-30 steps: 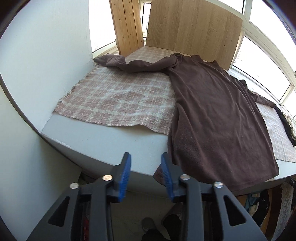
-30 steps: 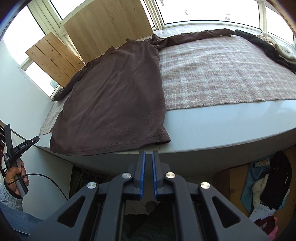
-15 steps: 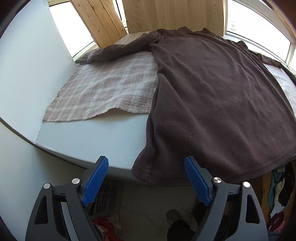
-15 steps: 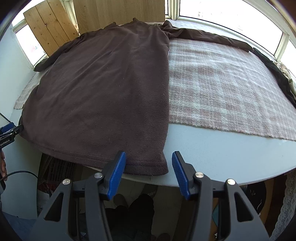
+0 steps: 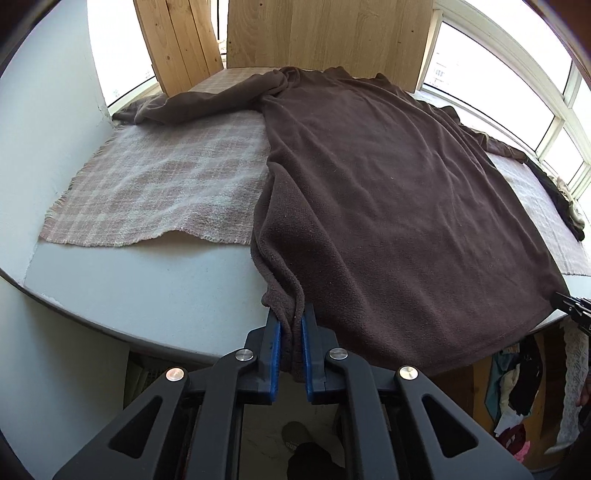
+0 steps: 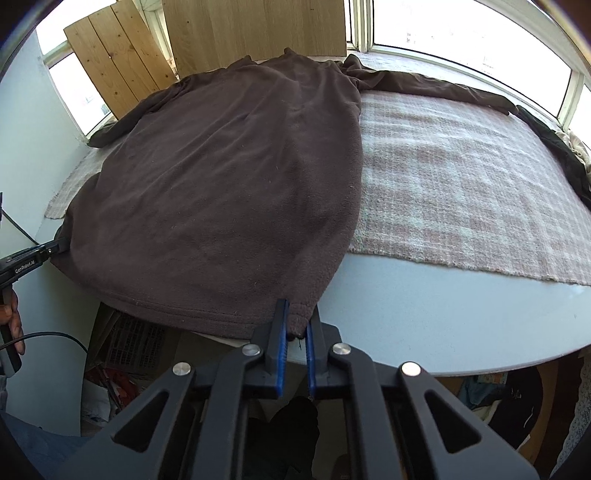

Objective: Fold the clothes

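My left claw [image 5: 290, 325] pinching the fuzzy brown fleece garment [image 5: 388, 192] at its near hem corner, my right claw [image 6: 295, 325] clamped on the opposite corner, garment spread flat over a woven plaid blanket [image 6: 461, 184] on the smooth pale surface [image 5: 147, 280]

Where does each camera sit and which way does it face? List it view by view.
Left wrist: sits behind the left gripper, looking across the table; its jaws pinch the brown garment at its near-left hem corner.
Right wrist: sits behind the right gripper, facing the same way; its jaws pinch the near-right hem corner; a hand shows at left.
Shared: garment, plaid blanket, wooden boards, and each other's gripper.
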`<state>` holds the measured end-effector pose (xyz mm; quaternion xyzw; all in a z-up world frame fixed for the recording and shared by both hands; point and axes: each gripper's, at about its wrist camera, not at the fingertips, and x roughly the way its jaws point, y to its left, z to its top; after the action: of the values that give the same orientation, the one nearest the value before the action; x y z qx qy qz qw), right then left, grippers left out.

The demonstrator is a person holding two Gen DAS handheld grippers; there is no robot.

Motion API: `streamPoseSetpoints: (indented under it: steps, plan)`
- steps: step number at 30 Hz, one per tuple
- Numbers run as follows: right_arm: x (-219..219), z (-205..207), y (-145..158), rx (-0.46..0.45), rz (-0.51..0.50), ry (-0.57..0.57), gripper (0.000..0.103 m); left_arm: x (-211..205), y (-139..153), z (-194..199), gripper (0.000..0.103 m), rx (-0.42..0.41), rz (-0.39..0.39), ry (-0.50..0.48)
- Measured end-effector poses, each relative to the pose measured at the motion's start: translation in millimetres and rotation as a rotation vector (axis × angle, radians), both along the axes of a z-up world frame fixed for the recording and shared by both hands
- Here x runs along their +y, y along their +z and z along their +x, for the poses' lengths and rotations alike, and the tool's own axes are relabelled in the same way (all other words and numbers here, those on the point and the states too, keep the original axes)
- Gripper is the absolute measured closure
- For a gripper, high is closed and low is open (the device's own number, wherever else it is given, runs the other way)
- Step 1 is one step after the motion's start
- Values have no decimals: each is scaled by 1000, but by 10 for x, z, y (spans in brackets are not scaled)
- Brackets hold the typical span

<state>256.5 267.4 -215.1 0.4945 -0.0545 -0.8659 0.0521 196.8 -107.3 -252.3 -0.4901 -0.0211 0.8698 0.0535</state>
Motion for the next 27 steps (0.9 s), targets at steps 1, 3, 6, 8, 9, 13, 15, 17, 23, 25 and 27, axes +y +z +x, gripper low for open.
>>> streamPoseSetpoints:
  steps: [1, 3, 6, 8, 9, 13, 15, 17, 23, 25, 27]
  plan:
    - [12, 2, 45, 10, -22, -4, 95, -3, 56, 3, 94, 12, 6, -1]
    - [39, 8, 137, 29, -59, -12, 95, -9, 168, 8, 94, 36, 19, -3]
    - [74, 54, 260, 53, -91, -19, 95, -28, 359, 35, 94, 78, 35, 1]
    - [81, 128, 315, 59, -97, -21, 95, -53, 490, 63, 94, 106, 46, 7]
    - [85, 166, 342, 61, -100, -22, 95, -82, 524, 83, 94, 115, 48, 13]
    - [100, 315, 452, 72, -111, -26, 95, -238, 553, 158, 94, 125, 50, 47]
    - [80, 390, 466, 65, -114, -19, 95, -336, 464, 220, 94, 99, 53, 65]
    - [6, 463, 405, 34, -114, 1, 95, -425, 370, 293, 94, 73, 53, 81]
    - [-171, 571, 43, -83, -105, 10, 95, -471, 52, 507, 94, -11, 52, 91]
    - [-148, 570, -65, -114, -115, -7, 95, -478, -85, 515, 93, -32, 54, 103]
    - [-170, 533, -101, -124, -103, -22, 94, -483, -140, 504, 92, -35, 53, 118]
